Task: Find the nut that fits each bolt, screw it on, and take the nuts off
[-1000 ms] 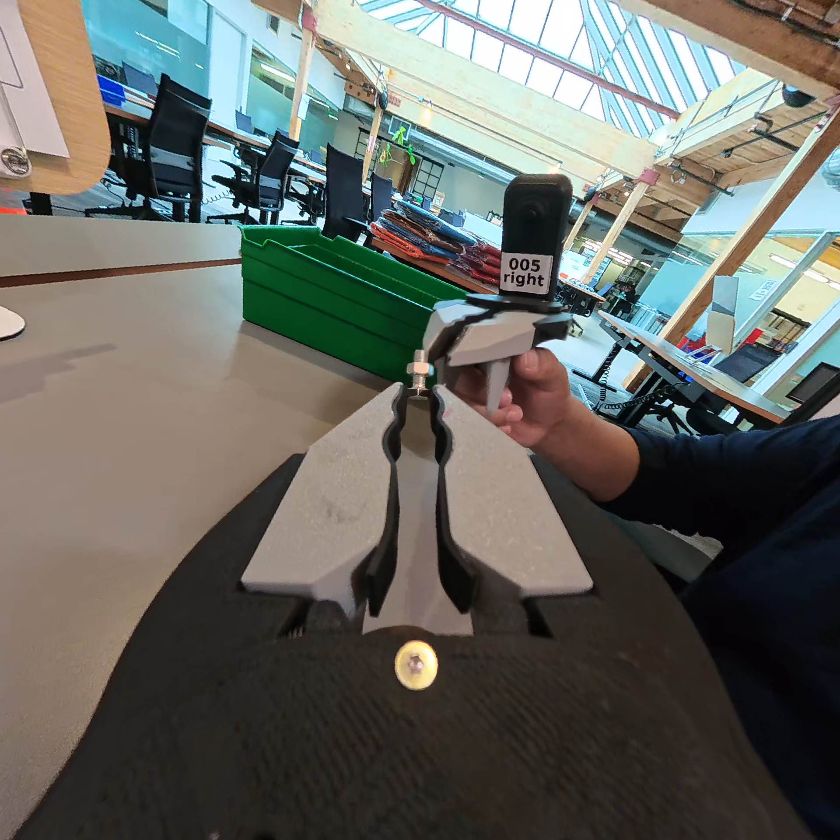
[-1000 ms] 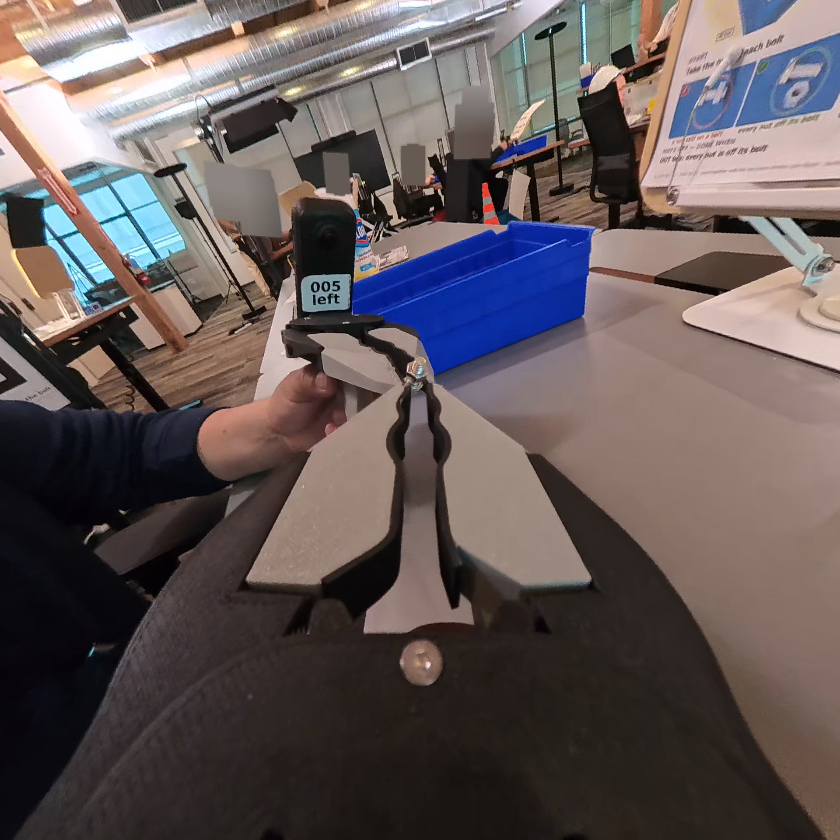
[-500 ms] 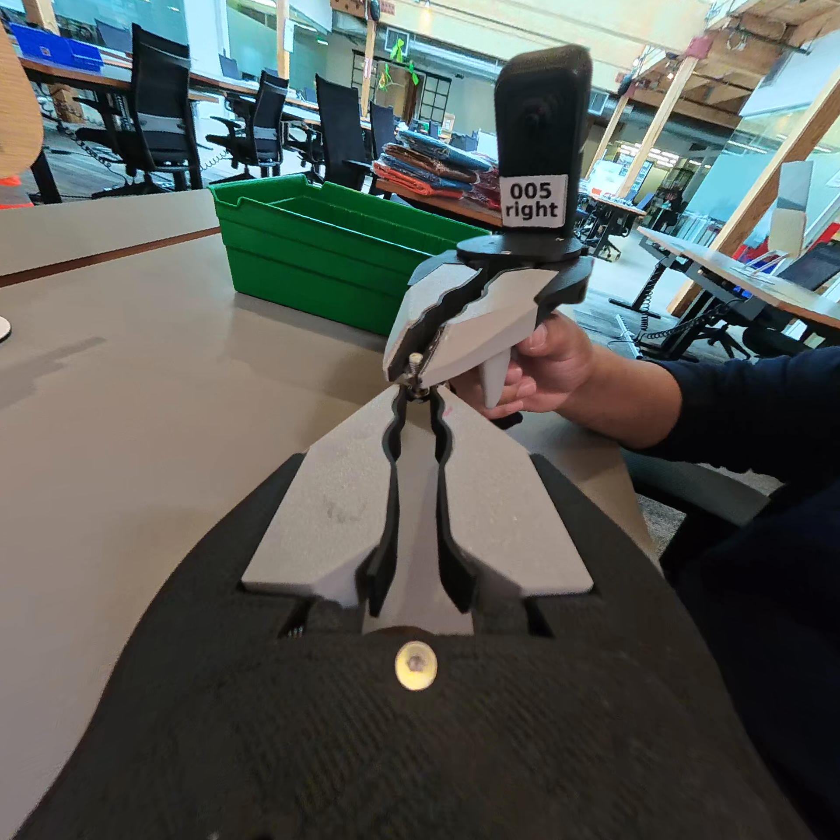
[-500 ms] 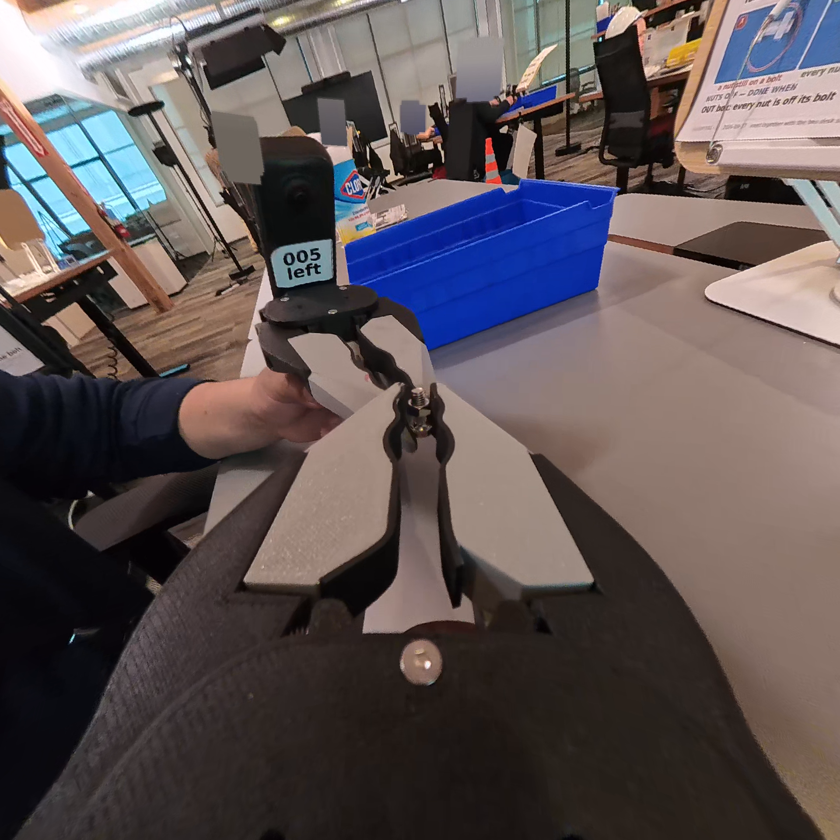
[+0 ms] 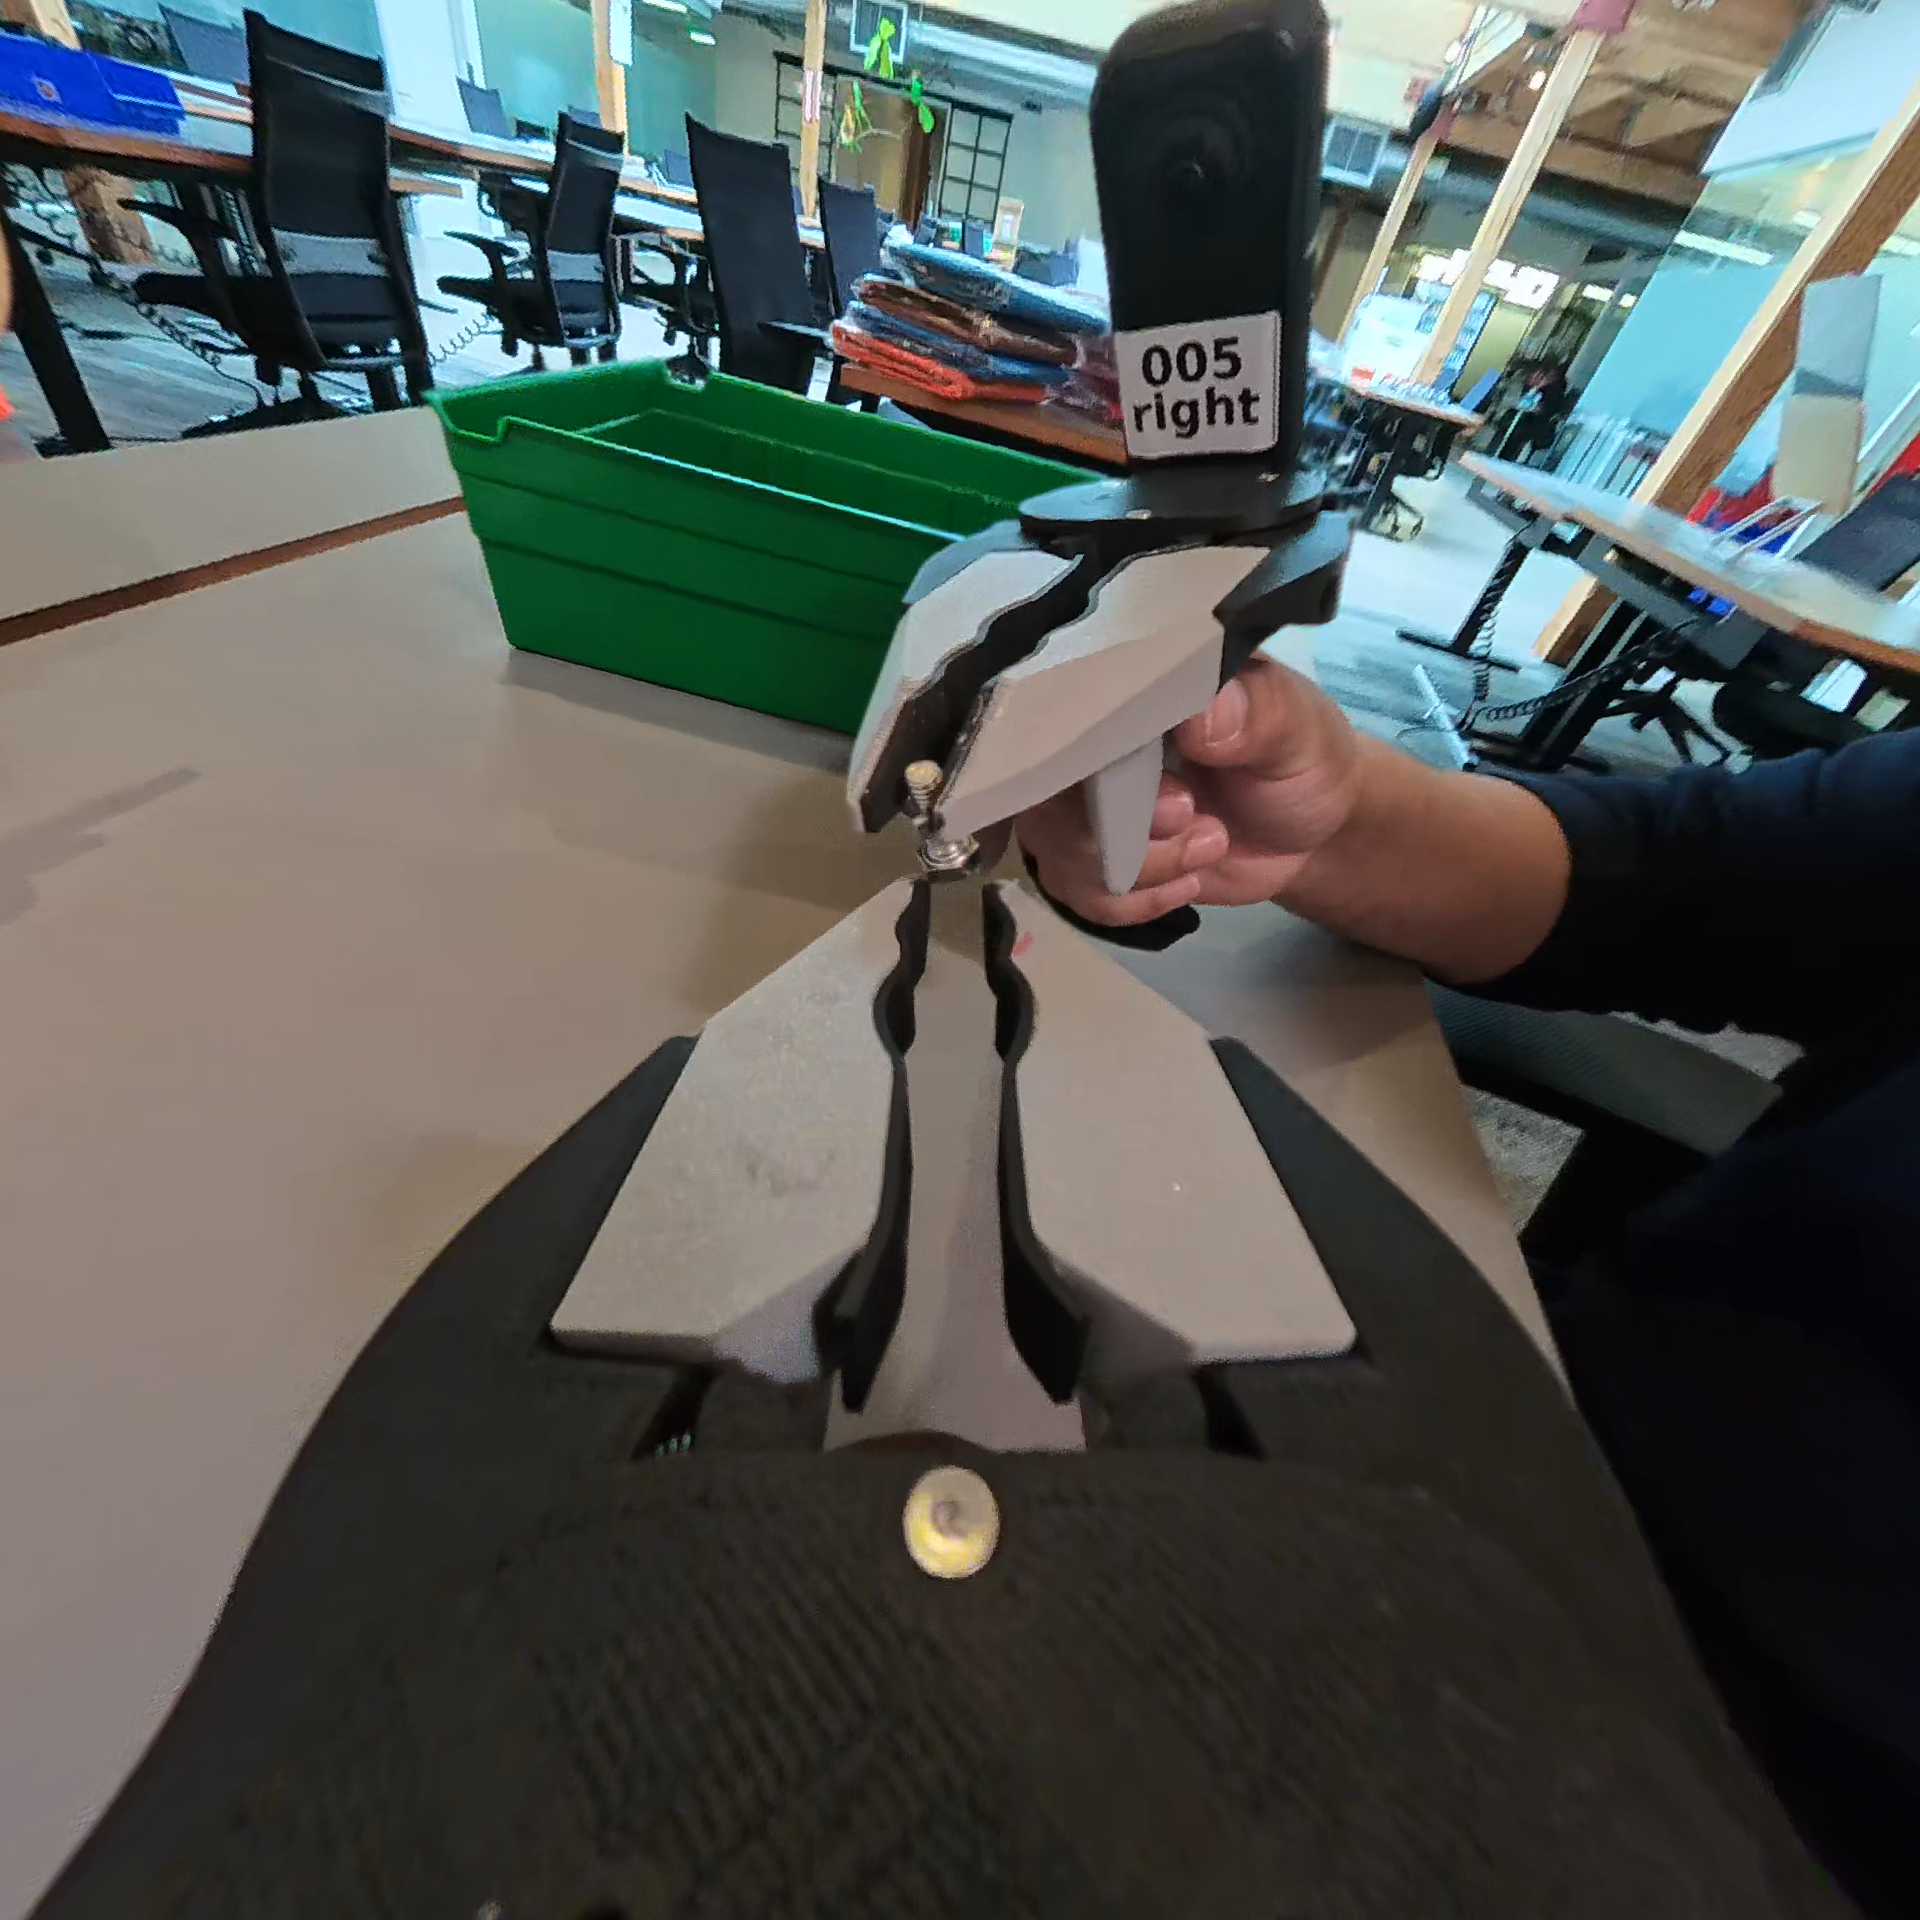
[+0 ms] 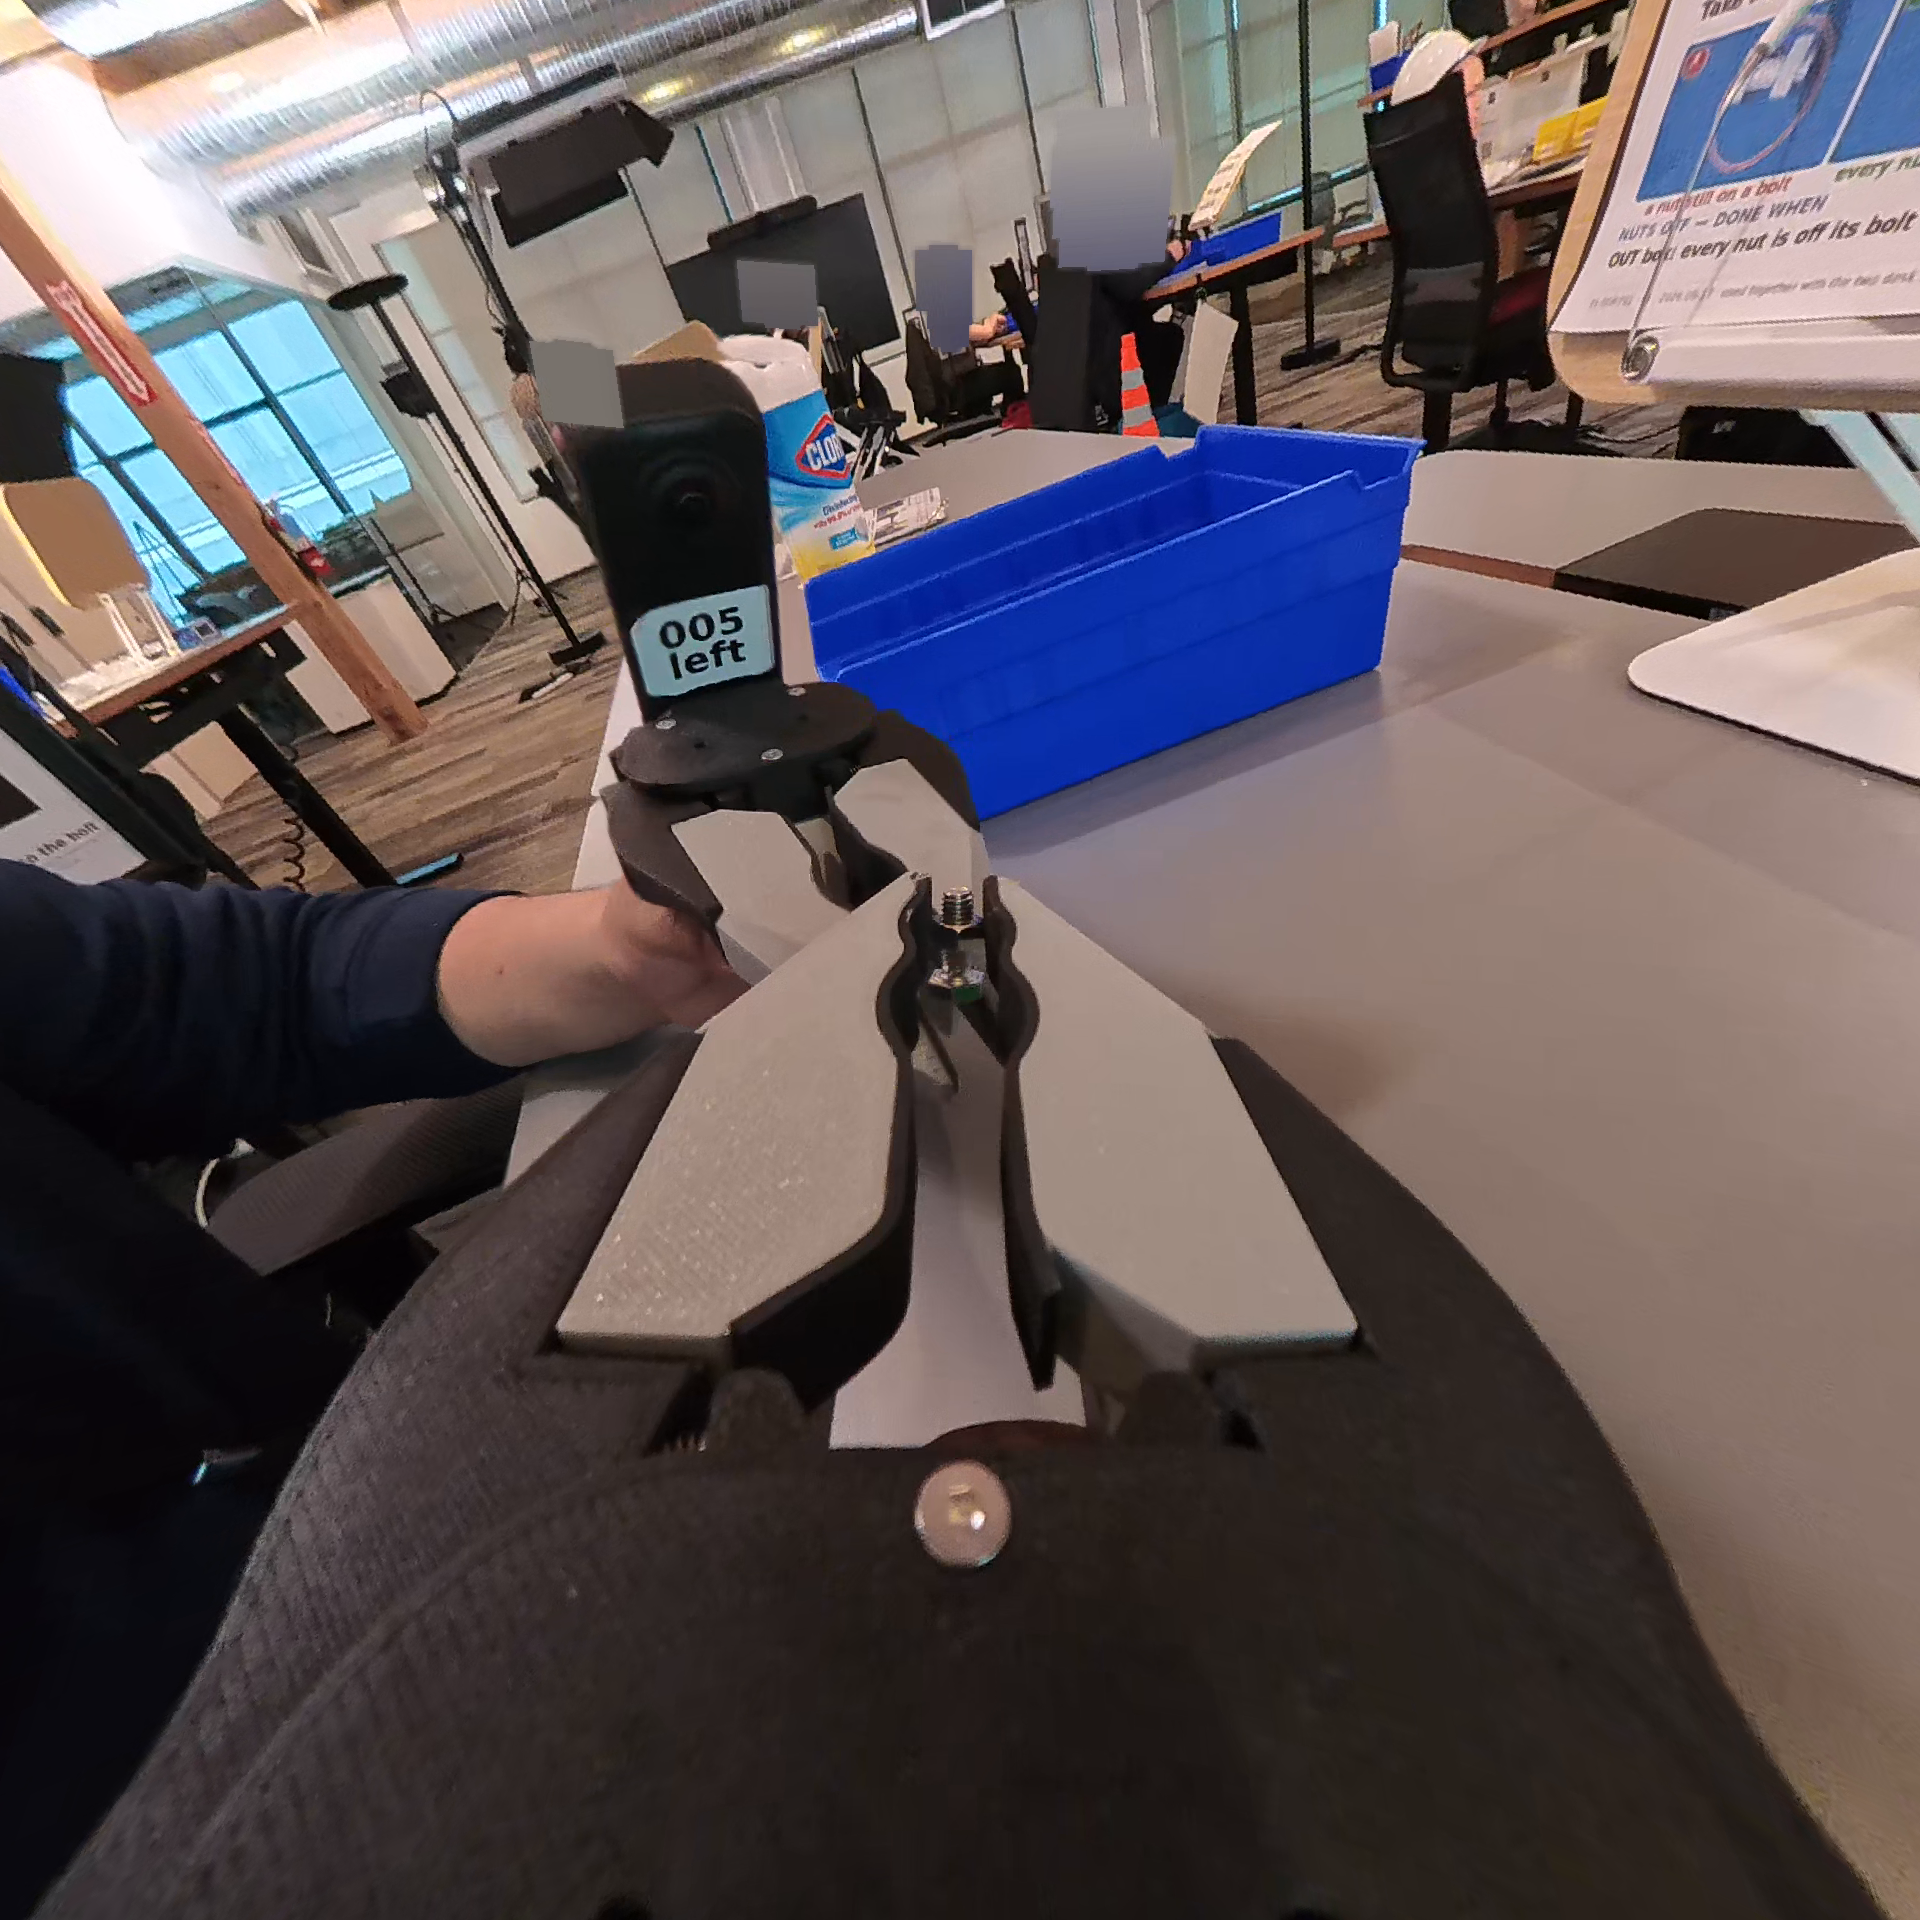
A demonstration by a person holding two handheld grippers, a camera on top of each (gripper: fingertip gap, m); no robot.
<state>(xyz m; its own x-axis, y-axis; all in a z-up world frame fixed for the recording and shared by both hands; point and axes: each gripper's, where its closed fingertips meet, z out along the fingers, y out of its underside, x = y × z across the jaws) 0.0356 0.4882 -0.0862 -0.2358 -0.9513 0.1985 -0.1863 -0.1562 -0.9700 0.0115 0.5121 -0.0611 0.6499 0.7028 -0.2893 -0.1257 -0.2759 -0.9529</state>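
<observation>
Bolt pinched at its threaded end by right gripper; nut clamped in left gripper tips, both mid-air above table (green bin behind). Opposed grips presumably allow twisting the nut.

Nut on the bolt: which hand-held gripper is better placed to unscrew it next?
Right, probably. The right hand-held gripper is closed on the bolt just above the nut, so it can slide down and twist. The left hand-held gripper pinches the bolt below the nut, steadying it.
</observation>
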